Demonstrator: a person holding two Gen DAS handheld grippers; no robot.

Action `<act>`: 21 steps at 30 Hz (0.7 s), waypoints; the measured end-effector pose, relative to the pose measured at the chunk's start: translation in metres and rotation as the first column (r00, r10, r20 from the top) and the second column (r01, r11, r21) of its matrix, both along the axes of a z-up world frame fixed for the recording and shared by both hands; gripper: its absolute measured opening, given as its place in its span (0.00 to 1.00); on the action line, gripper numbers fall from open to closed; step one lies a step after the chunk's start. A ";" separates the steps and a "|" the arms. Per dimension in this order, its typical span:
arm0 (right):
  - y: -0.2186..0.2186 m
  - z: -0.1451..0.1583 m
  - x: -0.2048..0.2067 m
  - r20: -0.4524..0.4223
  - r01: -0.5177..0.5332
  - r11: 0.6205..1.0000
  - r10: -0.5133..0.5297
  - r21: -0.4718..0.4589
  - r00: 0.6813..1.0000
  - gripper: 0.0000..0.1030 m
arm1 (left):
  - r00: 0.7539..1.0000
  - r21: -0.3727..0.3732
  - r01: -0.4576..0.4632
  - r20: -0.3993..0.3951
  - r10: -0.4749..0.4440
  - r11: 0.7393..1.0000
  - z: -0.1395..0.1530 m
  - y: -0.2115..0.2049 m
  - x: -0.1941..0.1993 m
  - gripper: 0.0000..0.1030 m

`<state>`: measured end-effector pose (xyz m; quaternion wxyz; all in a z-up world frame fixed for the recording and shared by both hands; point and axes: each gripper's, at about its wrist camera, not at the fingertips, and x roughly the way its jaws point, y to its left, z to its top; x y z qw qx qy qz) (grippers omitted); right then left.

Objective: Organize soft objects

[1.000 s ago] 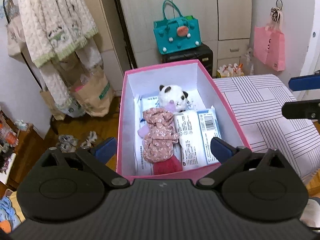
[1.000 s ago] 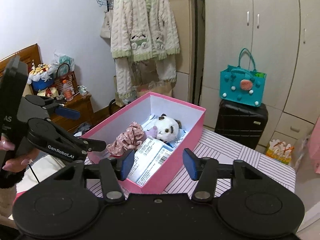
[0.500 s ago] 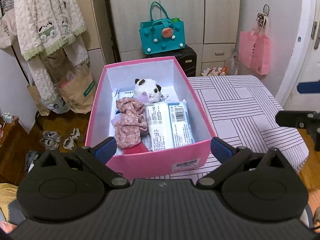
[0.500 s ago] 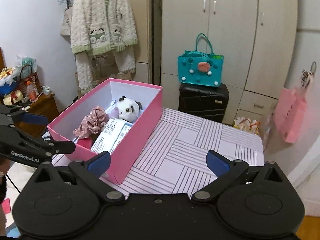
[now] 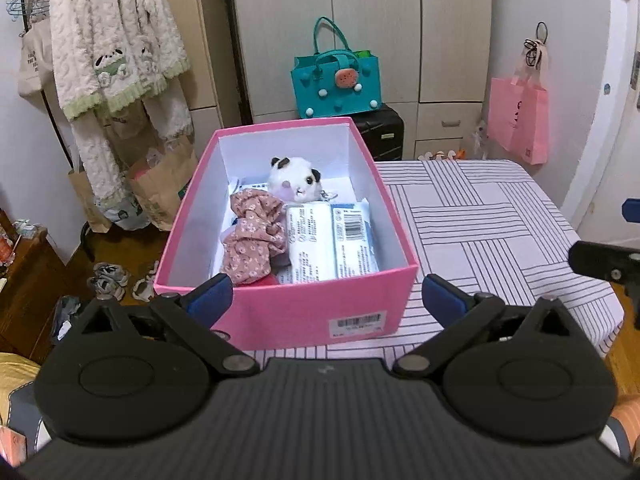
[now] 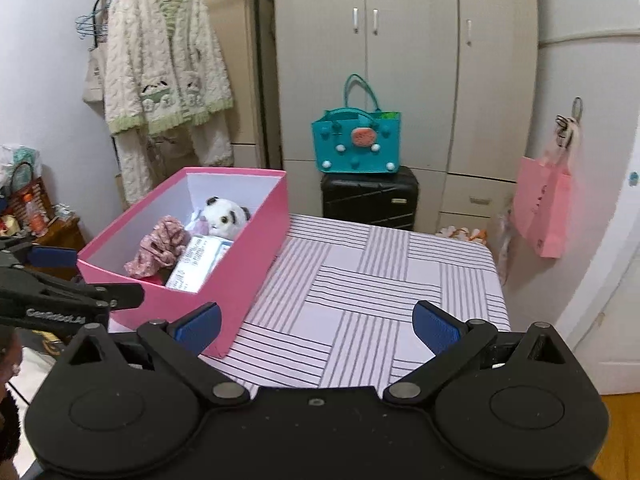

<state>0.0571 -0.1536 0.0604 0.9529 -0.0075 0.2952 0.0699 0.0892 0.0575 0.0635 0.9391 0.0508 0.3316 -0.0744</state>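
Pink box (image 5: 280, 312) holds one panda (image 5: 296, 180), two packets (image 5: 332, 240).

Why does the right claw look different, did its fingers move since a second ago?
Yes. The right claw has spread wide open and swung rightward from the pink box toward bare striped table.

Right gripper (image 6: 316, 326) gapes empty above striped table (image 6: 384, 280); pink box (image 6: 240, 264) holds panda plush (image 6: 224, 216)

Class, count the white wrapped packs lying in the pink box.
2 in plain view: left pack and right pack, side by side right of the floral scrunchie. More packaging underneath may be hidden.
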 end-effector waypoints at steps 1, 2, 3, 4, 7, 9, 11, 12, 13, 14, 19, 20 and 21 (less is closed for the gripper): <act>0.000 -0.002 0.000 -0.002 0.004 1.000 -0.004 -0.006 1.000 1.00 | 1.000 -0.009 0.002 -0.001 -0.002 1.000 0.000 0.001 -0.002 0.99; 0.000 -0.004 -0.001 -0.002 0.011 1.000 -0.011 -0.010 1.000 1.00 | 1.000 -0.019 0.002 -0.001 -0.002 1.000 -0.002 0.001 -0.005 1.00; 0.000 -0.006 -0.003 0.002 0.024 1.000 -0.024 -0.015 1.000 1.00 | 1.000 -0.022 0.002 0.003 -0.002 1.000 -0.003 0.000 -0.007 1.00; 0.000 -0.007 -0.005 0.008 0.034 0.999 -0.034 -0.021 0.999 1.00 | 1.000 -0.017 0.005 0.008 -0.005 1.000 -0.004 -0.001 -0.010 1.00; 0.001 -0.010 -0.012 0.033 0.061 0.998 -0.059 -0.033 0.998 1.00 | 0.999 -0.005 0.000 0.032 0.000 1.000 -0.008 -0.005 -0.017 1.00; 0.003 -0.012 -0.016 0.043 0.065 0.997 -0.063 -0.039 0.997 1.00 | 0.999 -0.008 -0.004 0.047 0.004 1.000 -0.011 -0.007 -0.022 1.00; 0.004 -0.014 -0.020 0.050 0.071 0.997 -0.069 -0.043 0.996 1.00 | 0.999 -0.027 0.009 0.043 -0.008 1.000 -0.014 -0.007 -0.024 1.00; 0.006 -0.015 -0.022 0.058 0.078 0.996 -0.076 -0.048 0.995 1.00 | 0.999 -0.037 0.012 0.044 -0.010 0.999 -0.014 -0.007 -0.025 1.00; 0.006 -0.016 -0.023 0.066 0.084 0.995 -0.080 -0.056 0.995 1.00 | 0.999 -0.041 0.012 0.044 -0.010 0.999 -0.016 -0.007 -0.026 1.00; 0.007 -0.017 -0.024 0.076 0.090 0.994 -0.086 -0.061 0.993 1.00 | 0.999 -0.039 0.013 0.045 -0.012 0.999 -0.017 -0.008 -0.027 1.00; 0.006 -0.020 -0.029 0.111 0.115 0.992 -0.109 -0.048 0.988 1.00 | 0.998 -0.032 -0.001 0.056 0.003 0.999 -0.020 -0.010 -0.026 1.00; 0.006 -0.021 -0.030 0.115 0.120 0.992 -0.114 -0.048 0.987 1.00 | 0.998 -0.038 -0.007 0.056 0.010 0.999 -0.020 -0.010 -0.026 1.00; 0.006 -0.021 -0.030 0.118 0.123 0.991 -0.116 -0.052 0.986 1.00 | 0.998 -0.043 -0.015 0.056 0.017 0.999 -0.021 -0.010 -0.025 1.00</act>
